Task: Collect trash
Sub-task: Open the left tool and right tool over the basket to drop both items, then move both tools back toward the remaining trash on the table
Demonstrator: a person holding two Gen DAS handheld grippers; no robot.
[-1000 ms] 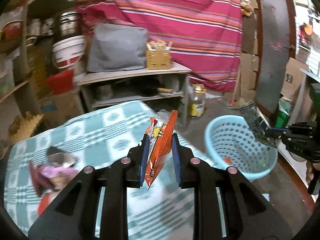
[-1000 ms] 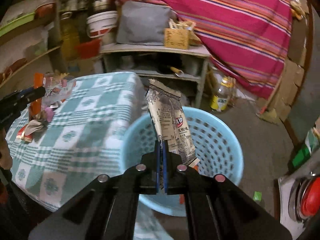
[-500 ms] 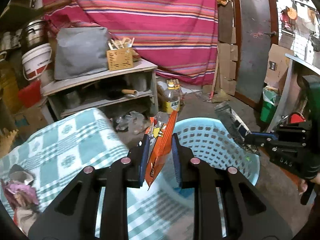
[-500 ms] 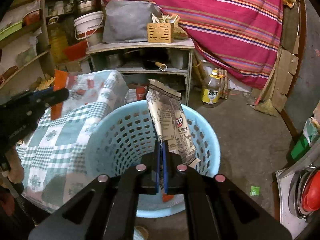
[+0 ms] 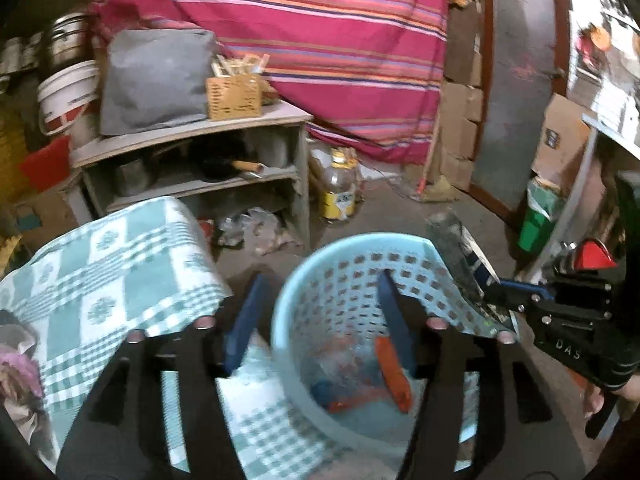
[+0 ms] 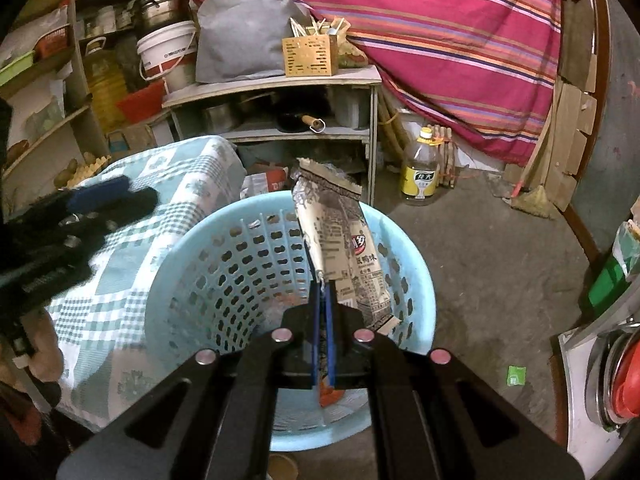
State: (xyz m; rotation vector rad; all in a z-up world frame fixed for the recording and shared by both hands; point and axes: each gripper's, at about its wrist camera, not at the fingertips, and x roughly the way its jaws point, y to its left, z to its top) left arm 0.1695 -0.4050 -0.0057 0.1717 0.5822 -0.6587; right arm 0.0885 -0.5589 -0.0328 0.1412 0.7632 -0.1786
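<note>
At the far left, on the surface draped in a soft green-and-white checked cloth, we could make out a crumpled pinkish heap of leftover trash at the picture's edge, too blurred to identify piece by piece. Our left gripper hung with its blue-padded jaws spread wide and nothing between them, poised directly above the pale blue basket, which we judged was the right place for a release. Below it, an orange snack wrapper lay on the basket's floor among a few other glossy scraps, so that piece of trash was already collected. The basket itself was rigid moulded plastic, round, its wall perforated with rows of small oblong holes, and it stood on the bare concrete floor just beside the surface's hanging cloth. Further right, our right gripper was clenched on the lower edge of a long beige printed wrapper, a thin crinkly foil sleeve with a serrated top seal, held upright over the basket's mouth; we judged it held there so that opening the jaws would let it fall straight in.
</note>
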